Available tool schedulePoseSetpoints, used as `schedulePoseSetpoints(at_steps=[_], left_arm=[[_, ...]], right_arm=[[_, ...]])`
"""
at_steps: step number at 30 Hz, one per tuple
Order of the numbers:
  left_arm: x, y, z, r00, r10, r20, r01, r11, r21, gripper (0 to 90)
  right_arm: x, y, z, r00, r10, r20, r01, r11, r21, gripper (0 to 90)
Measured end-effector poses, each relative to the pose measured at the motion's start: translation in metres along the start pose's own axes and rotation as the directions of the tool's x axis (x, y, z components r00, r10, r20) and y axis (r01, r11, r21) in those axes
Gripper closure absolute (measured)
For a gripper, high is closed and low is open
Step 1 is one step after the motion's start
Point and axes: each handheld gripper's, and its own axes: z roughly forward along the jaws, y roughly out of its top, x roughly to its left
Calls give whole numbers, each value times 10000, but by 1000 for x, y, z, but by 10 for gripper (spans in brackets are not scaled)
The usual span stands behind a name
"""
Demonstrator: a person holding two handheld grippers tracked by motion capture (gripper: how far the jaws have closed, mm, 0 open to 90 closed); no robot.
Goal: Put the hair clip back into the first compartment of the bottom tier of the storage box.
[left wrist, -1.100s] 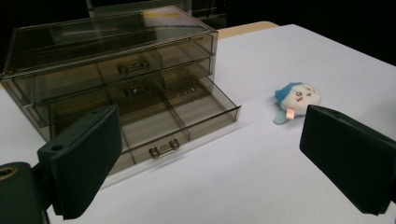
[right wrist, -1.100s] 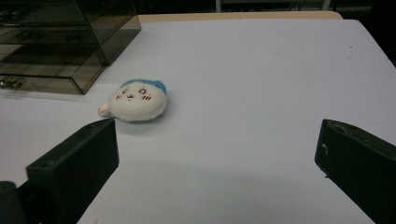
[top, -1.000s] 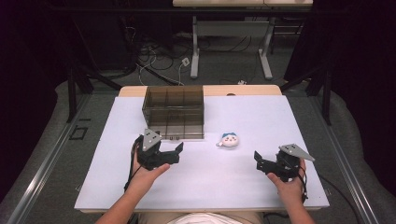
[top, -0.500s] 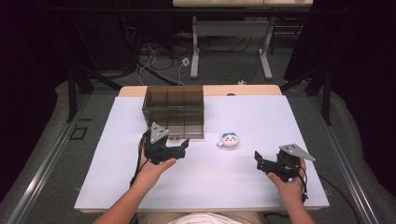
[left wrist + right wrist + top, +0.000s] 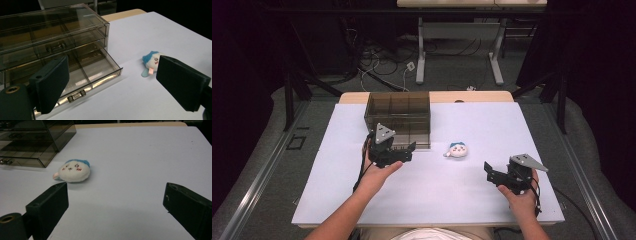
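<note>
A smoky clear drawer box (image 5: 398, 117) stands at the table's far middle, and its bottom drawer (image 5: 95, 72) is pulled out a little. A small white plush toy with a blue cap (image 5: 457, 149) lies on the white tabletop to the box's right, and it shows too as the toy (image 5: 151, 62) and the toy (image 5: 73, 170). My left gripper (image 5: 410, 149) hovers just in front of the box's lower drawer (image 5: 404, 142), open. Its jaws have just been closing with nothing between them. My right gripper (image 5: 488, 170) sits near the front right, pointing left toward the toy, open. Its jaws have also just been closing on nothing.
The white table top (image 5: 492, 125) spreads wide around the toy. Beyond the far edge stand desk legs (image 5: 421, 55) and loose cables (image 5: 377, 60) on the floor. A metal rail (image 5: 257, 185) runs along the left side.
My left gripper has moved away from the person, closer to the drawer box. The right hand has stayed where it was, and its jaws stand narrower.
</note>
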Motion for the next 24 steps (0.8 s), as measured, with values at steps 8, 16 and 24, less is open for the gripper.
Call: schedulePoseSetpoints(at_steps=[8,16,24], left_arm=[[2,4,7,9999,-114,-84,115,9998,143,122],[3,9,7,9997,-164,-165,166,9998,96,127],[6,12,14,9995,-269,-156,273,9993,241,150]], right_arm=[[-2,0,3,10000,-75,41,74,10000,61,70],[0,0,5,10000,-74,-53,74,10000,49,93],[-1,-1,5,10000,14,6,-14,9999,112,109]])
